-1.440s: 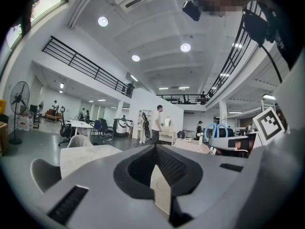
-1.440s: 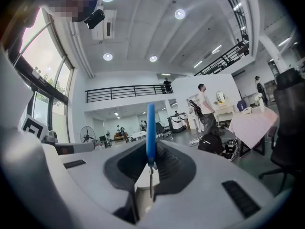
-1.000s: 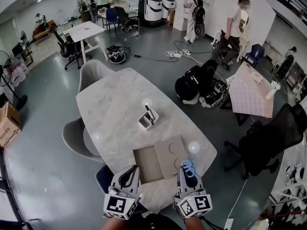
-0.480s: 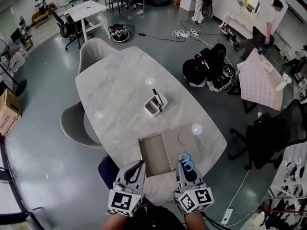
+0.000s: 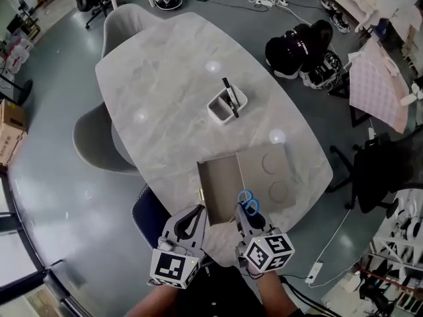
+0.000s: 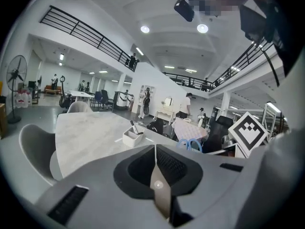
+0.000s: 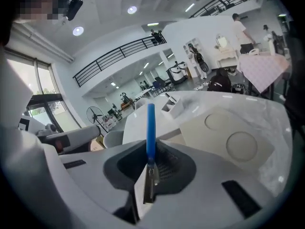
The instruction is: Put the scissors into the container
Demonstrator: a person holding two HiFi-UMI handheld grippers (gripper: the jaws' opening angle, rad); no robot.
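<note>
— Bright enough?
— Yes, even light from round ceiling lights (image 6: 145,29), mirrored as white glare spots (image 5: 213,66) on the table (image 5: 158,111). Shadows are faint.
— Distortion?
— Strong fisheye bending; both gripper views darken at the corners, and their nearest foreground is soft.

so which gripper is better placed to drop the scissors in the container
Right. The right gripper is shut on the scissors, with the handles pointing toward the container further up the table. The left gripper is shut with nothing in it.
</note>
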